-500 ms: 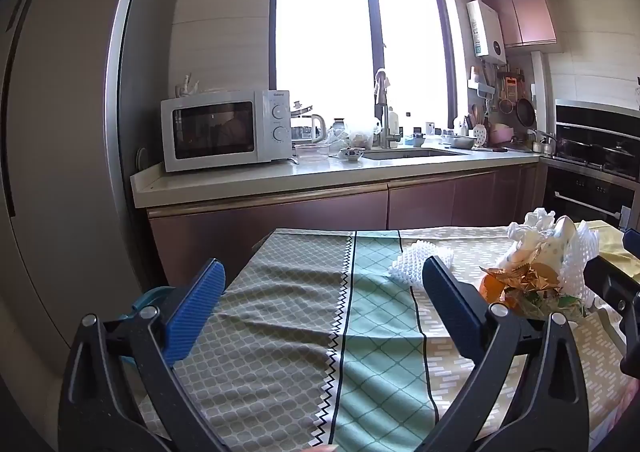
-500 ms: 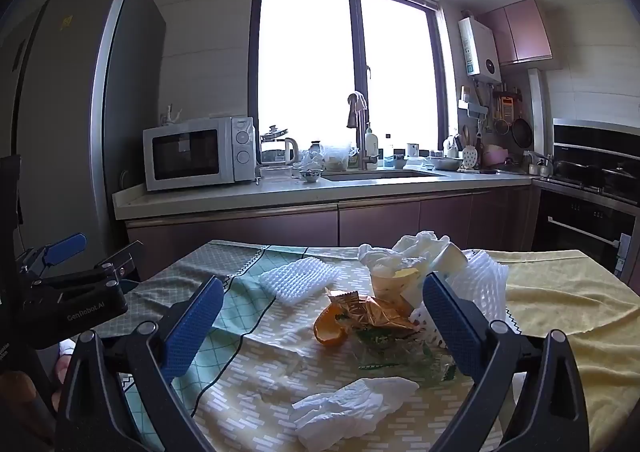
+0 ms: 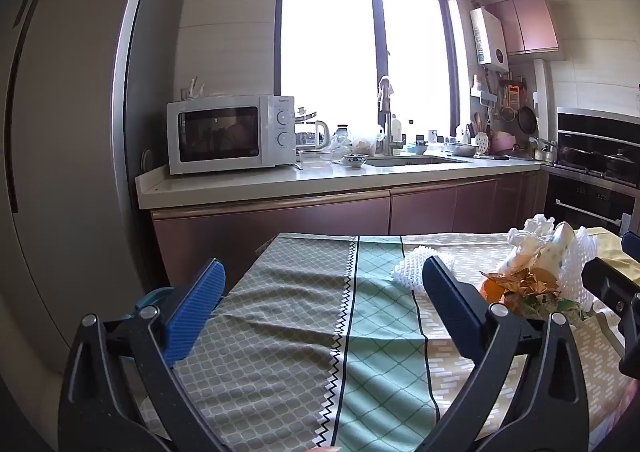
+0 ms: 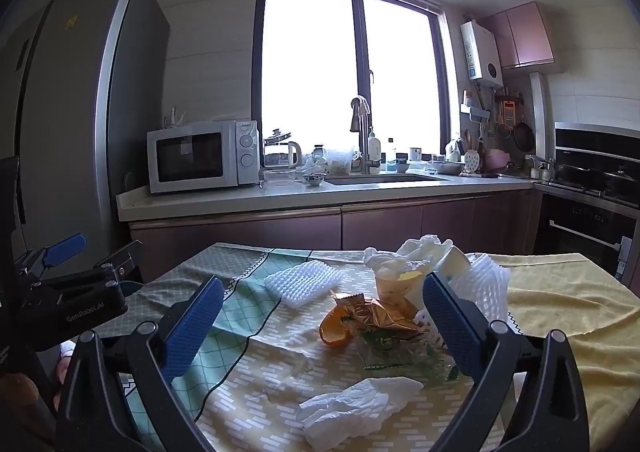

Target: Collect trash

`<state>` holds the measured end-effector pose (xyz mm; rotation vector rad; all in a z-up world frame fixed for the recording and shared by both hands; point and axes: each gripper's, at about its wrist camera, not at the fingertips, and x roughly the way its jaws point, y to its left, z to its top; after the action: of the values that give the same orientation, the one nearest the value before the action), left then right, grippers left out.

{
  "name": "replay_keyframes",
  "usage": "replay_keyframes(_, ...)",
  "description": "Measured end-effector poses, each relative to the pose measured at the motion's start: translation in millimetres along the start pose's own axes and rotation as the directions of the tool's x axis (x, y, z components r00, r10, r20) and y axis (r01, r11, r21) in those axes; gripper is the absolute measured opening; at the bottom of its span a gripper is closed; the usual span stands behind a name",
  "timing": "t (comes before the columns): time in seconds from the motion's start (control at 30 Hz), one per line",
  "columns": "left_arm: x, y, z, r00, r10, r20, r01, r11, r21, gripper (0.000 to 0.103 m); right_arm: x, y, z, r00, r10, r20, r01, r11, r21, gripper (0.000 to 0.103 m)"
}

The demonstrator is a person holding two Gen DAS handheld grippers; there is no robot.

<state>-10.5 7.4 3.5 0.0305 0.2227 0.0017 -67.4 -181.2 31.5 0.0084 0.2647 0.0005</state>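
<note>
A pile of trash lies on the patterned tablecloth [image 4: 256, 372]. It holds a flat white foam net [image 4: 304, 284], an orange peel [image 4: 334, 330], a gold wrapper [image 4: 378, 314], a paper cup stuffed with tissue [image 4: 394, 278], a second foam net [image 4: 486, 290] and a clear wrapper [image 4: 400, 358]. A crumpled tissue [image 4: 360, 408] lies nearest. My right gripper [image 4: 323, 286] hangs open above the pile's near side, holding nothing. My left gripper [image 3: 322, 272] is open over the bare cloth, with the trash pile [image 3: 532, 276] and foam net [image 3: 414, 264] to its right.
Behind the table runs a kitchen counter [image 3: 320, 179] with a microwave [image 3: 230, 133] and sink. A tall fridge [image 3: 60, 131] stands at left and an oven [image 4: 592, 228] at right. A teal round object [image 3: 154, 296] sits by the table's left edge. A yellow cloth [image 4: 560, 292] covers the table's right side.
</note>
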Motion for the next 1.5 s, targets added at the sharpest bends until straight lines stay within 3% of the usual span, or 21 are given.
replay_keyframes(1.5, -2.3, 2.2, -3.4, 1.0, 0.01, 0.008, -0.01, 1.0, 0.005, 0.097, -1.5, 3.8, 0.3, 1.0, 0.007, 0.009, -0.007, 1.0, 0.002, 0.096)
